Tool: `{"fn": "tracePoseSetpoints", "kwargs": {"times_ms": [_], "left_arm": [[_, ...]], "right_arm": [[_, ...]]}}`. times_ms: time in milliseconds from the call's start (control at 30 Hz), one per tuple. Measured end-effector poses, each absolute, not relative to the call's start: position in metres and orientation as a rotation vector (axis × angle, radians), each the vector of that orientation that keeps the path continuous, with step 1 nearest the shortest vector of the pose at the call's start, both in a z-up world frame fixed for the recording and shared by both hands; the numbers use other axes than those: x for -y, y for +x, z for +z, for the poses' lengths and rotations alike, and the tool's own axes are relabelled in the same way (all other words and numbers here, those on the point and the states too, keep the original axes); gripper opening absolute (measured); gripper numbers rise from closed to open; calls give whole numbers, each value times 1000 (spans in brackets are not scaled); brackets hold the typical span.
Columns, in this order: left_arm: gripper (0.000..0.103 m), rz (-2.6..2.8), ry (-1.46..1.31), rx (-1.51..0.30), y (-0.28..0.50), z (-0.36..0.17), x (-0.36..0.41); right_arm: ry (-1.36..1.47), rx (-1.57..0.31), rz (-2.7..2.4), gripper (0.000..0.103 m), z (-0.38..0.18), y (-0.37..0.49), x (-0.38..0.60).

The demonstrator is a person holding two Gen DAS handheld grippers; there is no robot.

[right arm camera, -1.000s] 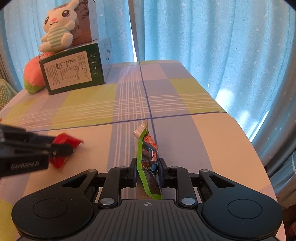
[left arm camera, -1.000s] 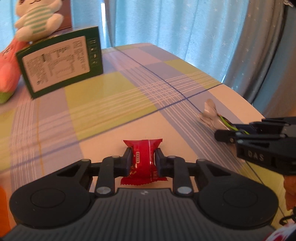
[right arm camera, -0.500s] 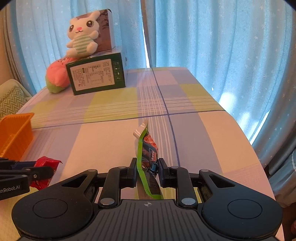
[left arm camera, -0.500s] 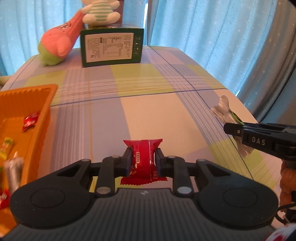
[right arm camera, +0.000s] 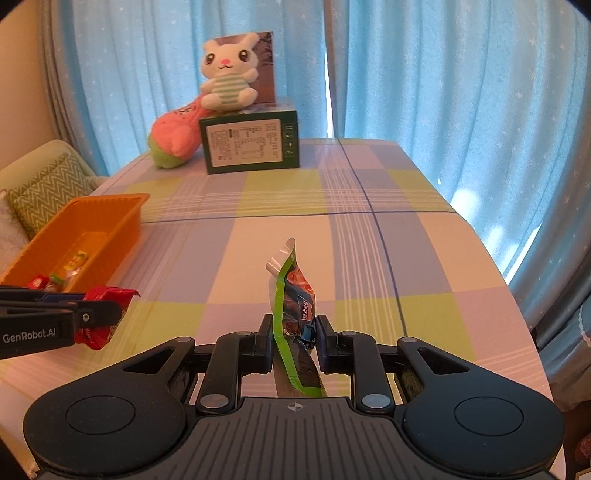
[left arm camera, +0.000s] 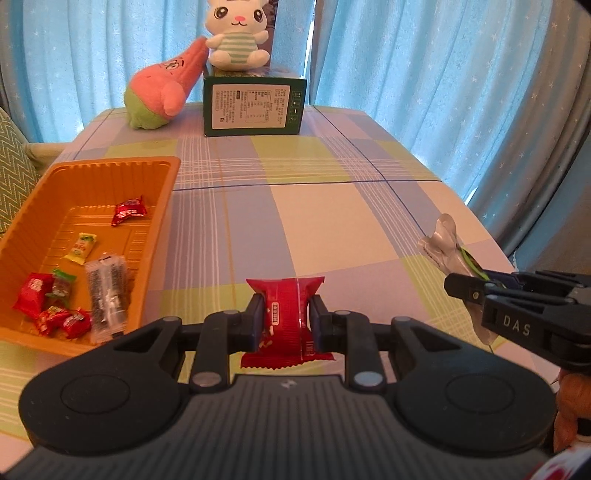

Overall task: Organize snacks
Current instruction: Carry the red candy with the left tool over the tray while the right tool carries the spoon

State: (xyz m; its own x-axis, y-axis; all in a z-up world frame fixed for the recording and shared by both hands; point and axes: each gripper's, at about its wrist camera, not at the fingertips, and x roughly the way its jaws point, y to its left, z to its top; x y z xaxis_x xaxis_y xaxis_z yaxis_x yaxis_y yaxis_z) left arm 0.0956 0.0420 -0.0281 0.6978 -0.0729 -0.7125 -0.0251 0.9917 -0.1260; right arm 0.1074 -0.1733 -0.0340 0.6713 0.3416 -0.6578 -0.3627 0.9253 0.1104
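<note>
Tongs pinch snacks: left tongs (left arm camera: 286,322) a crinkled red packet (left arm camera: 286,320), right tongs (right arm camera: 294,334) a green-edged pouch (right arm camera: 295,306).

A table (left arm camera: 314,221) with a checked cloth in yellow-green, lilac and cream fills both views. At its far end stands a dark green box (left arm camera: 255,107) with a white printed label facing the cameras. A white plush rabbit (left arm camera: 238,35) in a striped green shirt sits on top of this box, in front of a second carton (right arm camera: 264,62), perhaps a picture box. A pink plush toy (left arm camera: 162,88) with a green base leans against the left side of the green box. Blue curtains (right arm camera: 443,92) with small stars hang behind. A cushion (right arm camera: 48,188) with green zigzag pattern lies left of the table.
</note>
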Motion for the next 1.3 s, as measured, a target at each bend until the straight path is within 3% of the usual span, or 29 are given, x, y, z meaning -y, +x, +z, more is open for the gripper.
{"fn": "tracePoseSetpoints", "kwargs": {"times_ms": [633,1300], "left_arm": [[23,24,-133,-742,30,10,-73],[23,112,-155,-717,-7,22,-125]], "right_arm": [[-96,-665,509,22,9,53,124],[-125,-655,628,22,19,28,62]]}}
